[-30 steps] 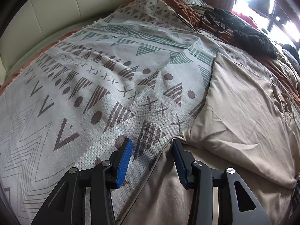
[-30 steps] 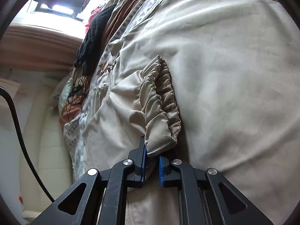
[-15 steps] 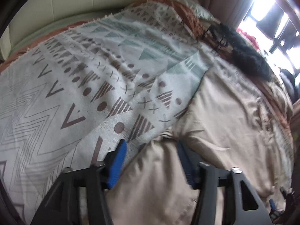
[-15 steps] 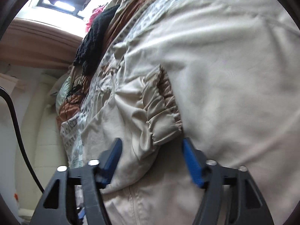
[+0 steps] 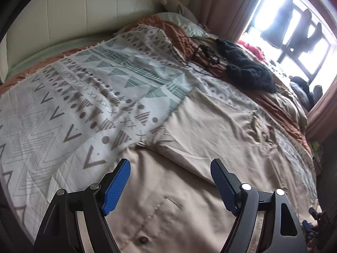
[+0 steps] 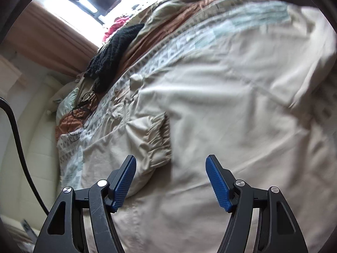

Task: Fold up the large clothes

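Observation:
A large beige jacket (image 5: 202,135) lies spread on the bed; it also fills the right wrist view (image 6: 221,105). Its sleeve, with a gathered elastic cuff (image 6: 160,141), lies folded across the body. My left gripper (image 5: 170,181) is open and empty, raised above the jacket's front with its button (image 5: 143,240) below. My right gripper (image 6: 170,179) is open and empty, just behind the cuff and above the jacket.
A patterned white, grey and teal blanket (image 5: 84,97) covers the bed under the jacket. A black knitted garment (image 5: 248,71) and a black cable (image 5: 195,52) lie near the window side. A cream padded headboard (image 5: 84,10) stands behind. A black cable (image 6: 16,139) hangs at the left.
My right gripper opened and let go of the sleeve cuff, then drew back. My left gripper opened wider and lifted back from the jacket edge.

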Demonstrator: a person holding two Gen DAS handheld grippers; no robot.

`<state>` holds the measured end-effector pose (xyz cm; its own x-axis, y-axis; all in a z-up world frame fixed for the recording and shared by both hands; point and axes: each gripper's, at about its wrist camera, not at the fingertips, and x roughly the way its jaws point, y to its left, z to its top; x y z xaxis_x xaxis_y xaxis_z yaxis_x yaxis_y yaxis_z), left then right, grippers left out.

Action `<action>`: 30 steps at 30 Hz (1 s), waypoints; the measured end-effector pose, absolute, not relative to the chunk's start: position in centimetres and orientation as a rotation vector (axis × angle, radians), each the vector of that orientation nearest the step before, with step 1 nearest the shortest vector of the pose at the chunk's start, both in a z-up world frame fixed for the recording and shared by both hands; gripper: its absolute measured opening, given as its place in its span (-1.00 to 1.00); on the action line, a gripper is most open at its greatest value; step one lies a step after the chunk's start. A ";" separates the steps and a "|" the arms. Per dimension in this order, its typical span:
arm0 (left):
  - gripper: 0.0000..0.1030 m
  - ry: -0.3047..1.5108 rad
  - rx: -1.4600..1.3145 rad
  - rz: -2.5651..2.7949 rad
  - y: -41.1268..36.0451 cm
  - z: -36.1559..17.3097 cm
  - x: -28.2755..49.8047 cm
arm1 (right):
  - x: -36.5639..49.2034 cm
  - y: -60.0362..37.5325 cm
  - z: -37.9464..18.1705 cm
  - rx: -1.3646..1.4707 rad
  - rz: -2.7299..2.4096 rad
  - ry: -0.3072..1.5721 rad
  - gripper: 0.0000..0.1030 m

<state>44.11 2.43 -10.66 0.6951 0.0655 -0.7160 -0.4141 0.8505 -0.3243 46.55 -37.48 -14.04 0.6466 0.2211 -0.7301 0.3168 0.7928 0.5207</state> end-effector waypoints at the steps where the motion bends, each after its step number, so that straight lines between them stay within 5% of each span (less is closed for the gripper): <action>1: 0.55 0.758 -0.493 0.278 2.2 -10.6 44.0 | 46.3 -37.9 -13.7 0.655 -0.067 0.879 0.43; 11: 0.55 0.786 -0.448 0.255 -1.2 -11.2 44.6 | 43.0 -43.3 -10.9 0.512 -0.149 0.806 0.45; 30: 0.55 0.919 -0.282 0.119 -9.1 -14.3 47.4 | 37.9 -57.2 -14.0 0.747 -0.416 0.671 0.45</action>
<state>47.40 -9.11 -14.32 0.6029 -0.0187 -0.7976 -0.2208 0.9568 -0.1894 37.94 -57.24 -14.00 0.7178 -0.1115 -0.6873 0.5653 0.6695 0.4819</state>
